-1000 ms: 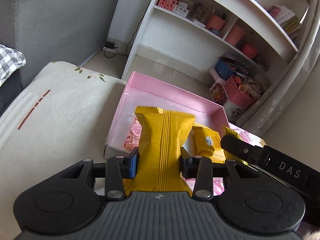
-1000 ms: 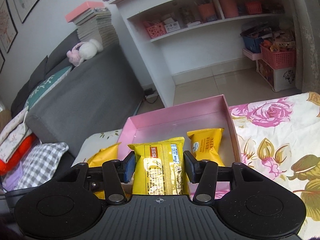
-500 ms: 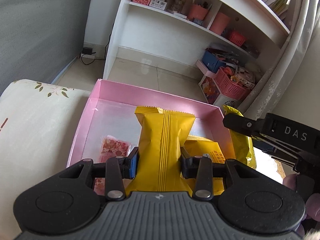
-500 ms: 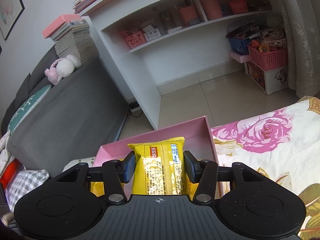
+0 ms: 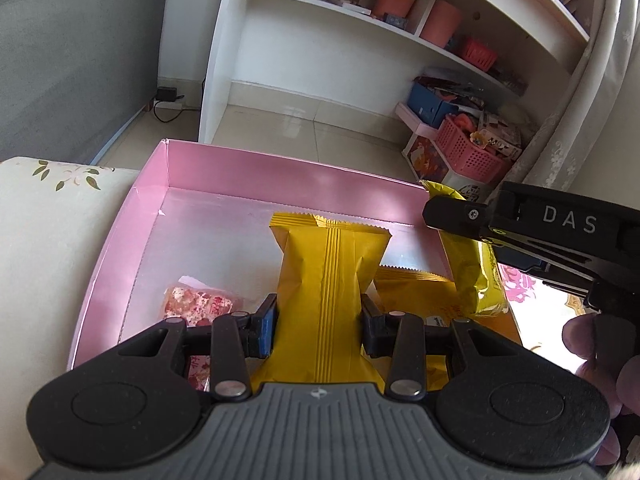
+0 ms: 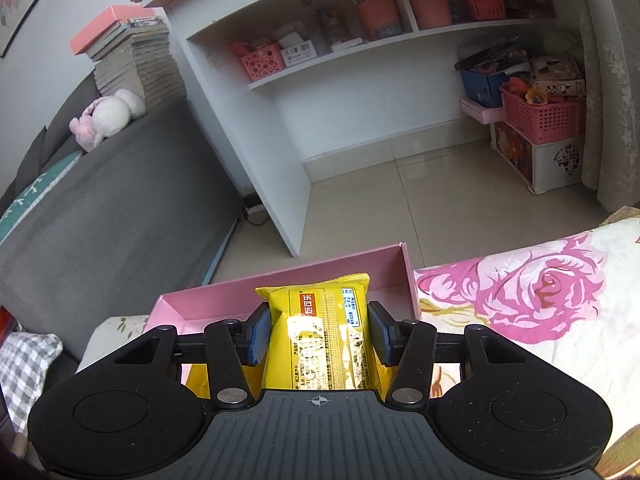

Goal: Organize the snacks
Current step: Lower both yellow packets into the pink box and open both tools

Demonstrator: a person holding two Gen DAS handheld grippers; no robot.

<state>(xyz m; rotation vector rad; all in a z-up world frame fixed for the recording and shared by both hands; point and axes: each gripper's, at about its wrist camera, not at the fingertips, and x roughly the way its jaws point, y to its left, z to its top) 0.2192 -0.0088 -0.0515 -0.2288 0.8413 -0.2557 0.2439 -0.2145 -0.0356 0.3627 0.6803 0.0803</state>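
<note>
Yellow snack packet (image 5: 326, 292) between left gripper (image 5: 318, 326) pads, above pink box (image 5: 280, 172)

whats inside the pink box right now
A pink-wrapped snack and a yellow packet lie on the pink box floor. The yellow packet held in the left hand-held gripper covers the rest.

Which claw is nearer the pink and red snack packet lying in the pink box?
Left. The left claw hangs just right of the pink and red snack packet, shut on a yellow packet. The right claw holds its yellow pack over the pink box's far right wall.
</note>
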